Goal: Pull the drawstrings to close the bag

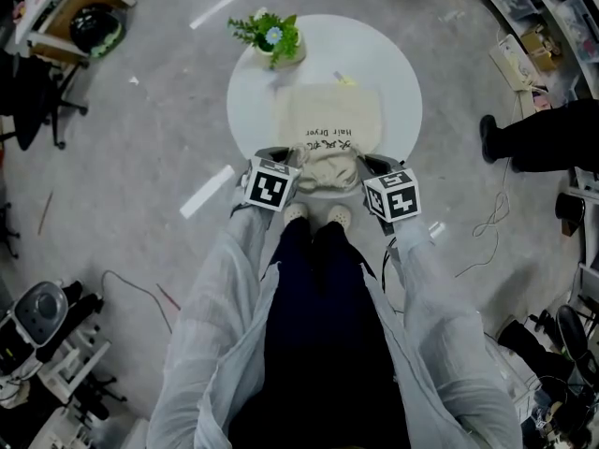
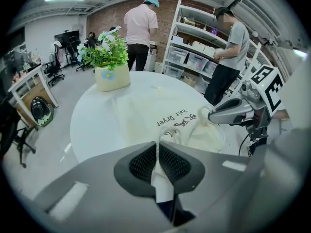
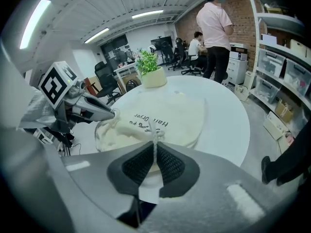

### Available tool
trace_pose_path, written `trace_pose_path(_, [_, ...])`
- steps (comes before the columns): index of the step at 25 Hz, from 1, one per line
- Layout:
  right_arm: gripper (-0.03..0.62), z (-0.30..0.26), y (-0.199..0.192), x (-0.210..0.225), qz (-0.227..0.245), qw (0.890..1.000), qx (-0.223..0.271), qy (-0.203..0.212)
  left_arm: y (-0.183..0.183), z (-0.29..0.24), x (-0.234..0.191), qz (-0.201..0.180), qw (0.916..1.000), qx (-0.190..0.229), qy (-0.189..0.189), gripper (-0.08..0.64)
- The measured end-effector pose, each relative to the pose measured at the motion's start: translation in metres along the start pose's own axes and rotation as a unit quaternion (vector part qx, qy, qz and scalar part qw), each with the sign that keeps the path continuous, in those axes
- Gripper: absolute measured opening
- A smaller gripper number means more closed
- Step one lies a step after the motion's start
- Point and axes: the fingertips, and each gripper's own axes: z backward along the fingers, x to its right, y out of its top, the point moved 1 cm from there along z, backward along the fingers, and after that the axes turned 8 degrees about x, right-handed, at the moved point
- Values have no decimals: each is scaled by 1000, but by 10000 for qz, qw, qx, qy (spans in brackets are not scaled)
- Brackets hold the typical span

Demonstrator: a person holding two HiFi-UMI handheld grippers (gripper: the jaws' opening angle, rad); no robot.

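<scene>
The left gripper (image 2: 158, 154) has its dark ribbed pads (image 2: 142, 163) pressed together on the left drawstring (image 2: 158, 142), a thin white cord that runs straight out from the pads to the bag. The right gripper (image 3: 154, 155) is clamped the same way on the right drawstring (image 3: 154, 141), a matching white cord. In the head view both tools sit at the near edge of the round white table (image 1: 402, 82), one on each side of the bag's mouth (image 1: 328, 168), which looks bunched and gathered between them.

The cream cloth drawstring bag with black print (image 1: 329, 124) lies flat across the middle of the table, with its mouth at the near edge. A small potted plant with green leaves (image 1: 273, 36) stands at the far edge, apart from the bag.

The main risk, in my judgement, is slip. Each cord is thin and held only by pad friction, so a sharp tug could pull it free. Because the mouth is already at the near edge, pulling towards the body rather than sideways could drag the whole bag off the table. Pulling harder on one side could leave the mouth gathered unevenly.
</scene>
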Motion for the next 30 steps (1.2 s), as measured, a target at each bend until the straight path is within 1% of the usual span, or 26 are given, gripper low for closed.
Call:
trace_pose_path(2, [56,-1,2,-2,42,9999,25,114,0,1,2,71,9999,65,-73,58])
trace_pose_path(3, [90,-1,3,-5,40,9998,33,202,1,3,3,102,9998,115,-132,87])
trace_pose_path(5, [182,1,6,-10,0,9993,56,363,2,6,6,158,9994,200,-246,156])
trace_pose_path(7, [248,5,10,-12,-16,9990,140,432,4,11,10,250,9987,245,-379,216])
trace_pose_path(9, [289,11,14,-11,-22,9986,275,442,6,19,16,385,9975,274,-528,254])
trace_pose_path(12, [324,25,14,-9,-81,9983,383,425,5,31,21,547,9958,363,-639,286])
trace_pose_path(16, [332,47,17,-6,-239,9974,596,339,6,48,22,687,9936,557,-698,293])
trace_pose_path(20, [333,72,28,-13,-674,9923,975,372,15,70,28,939,9885,913,-753,291])
trace_pose_path(25, [331,102,52,-38,-834,9833,1545,475,26,92,46,856,9846,1272,-845,280])
trace_pose_path(28, [328,120,67,-53,-949,9745,1961,533,36,103,55,839,9804,1530,-920,252])
trace_pose_path(30, [311,130,78,-61,-979,9686,2214,570,45,111,60,824,9768,1712,-984,238])
